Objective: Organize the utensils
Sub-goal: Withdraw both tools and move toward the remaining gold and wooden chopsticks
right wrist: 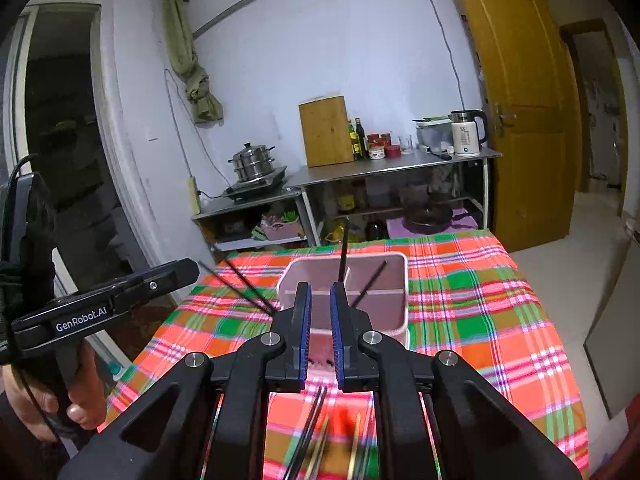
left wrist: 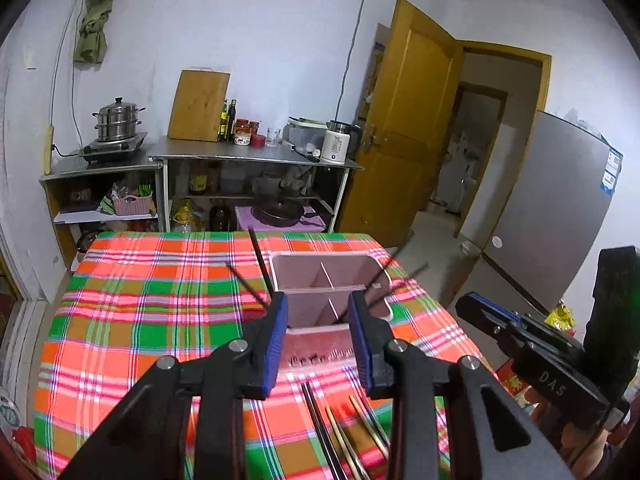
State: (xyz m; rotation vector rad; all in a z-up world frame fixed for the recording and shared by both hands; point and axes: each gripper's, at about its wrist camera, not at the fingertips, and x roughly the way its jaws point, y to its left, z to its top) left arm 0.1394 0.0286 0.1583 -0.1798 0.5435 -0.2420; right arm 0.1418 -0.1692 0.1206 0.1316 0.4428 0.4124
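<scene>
A pink utensil holder [left wrist: 372, 266] [right wrist: 400, 312] with inner dividers stands on the plaid tablecloth [left wrist: 132, 320] [right wrist: 480, 320]. Several dark chopsticks lean out of it [left wrist: 259, 258] [right wrist: 343, 250]. More chopsticks, dark and wooden, lie loose on the cloth below the grippers [left wrist: 340, 436] [right wrist: 316, 432]. My left gripper [left wrist: 318, 308] is open and empty, just in front of the holder; it also shows in the right wrist view [right wrist: 188, 270]. My right gripper [right wrist: 320, 300] is open with a narrow gap and empty, in front of the holder; it also shows in the left wrist view [left wrist: 466, 308].
Behind the table stand steel shelves [left wrist: 256, 156] with a cutting board [left wrist: 199, 105], bottles, jars, a kettle [left wrist: 336, 142] and a steamer pot [left wrist: 118, 120]. A wooden door [left wrist: 404, 120] stands open at right, with a grey fridge [left wrist: 560, 208] beyond the table's right edge.
</scene>
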